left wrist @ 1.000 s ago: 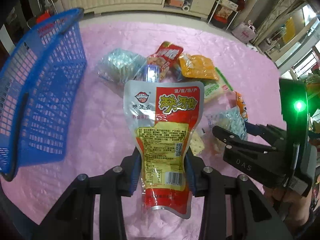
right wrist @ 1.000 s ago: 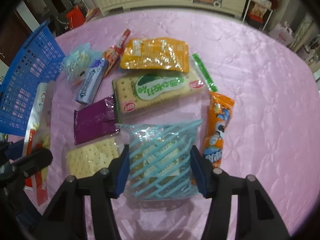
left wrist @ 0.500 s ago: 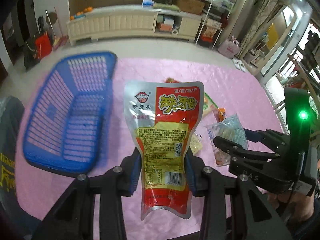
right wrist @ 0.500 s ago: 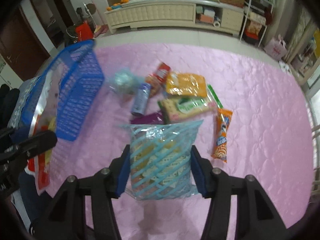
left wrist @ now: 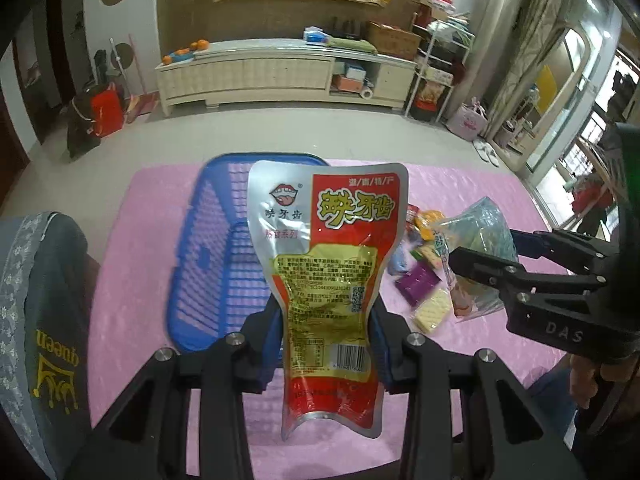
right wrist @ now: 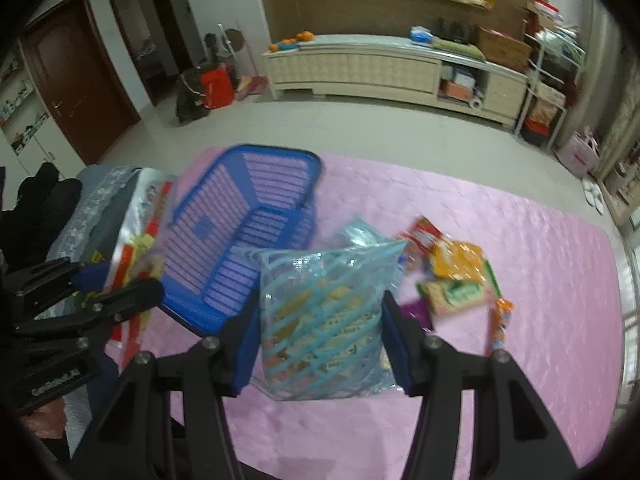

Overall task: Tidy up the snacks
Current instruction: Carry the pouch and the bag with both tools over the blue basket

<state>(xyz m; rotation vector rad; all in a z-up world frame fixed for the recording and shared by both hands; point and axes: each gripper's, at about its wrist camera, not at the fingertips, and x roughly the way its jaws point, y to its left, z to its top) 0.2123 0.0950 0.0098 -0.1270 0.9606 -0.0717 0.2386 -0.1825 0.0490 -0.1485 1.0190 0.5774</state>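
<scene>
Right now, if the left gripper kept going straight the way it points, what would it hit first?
Most likely the blue basket. The left gripper, shut on the red and silver pouch, points down at the basket's open inside with nothing visible in between. The pouch hides part of that line, so depth is uncertain.

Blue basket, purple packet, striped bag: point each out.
blue basket [right wrist: 256, 216]: right wrist view, inner side wall.
purple packet [left wrist: 418, 282]: left wrist view, wrapper middle.
striped bag [right wrist: 324, 316]: right wrist view, front face.
</scene>
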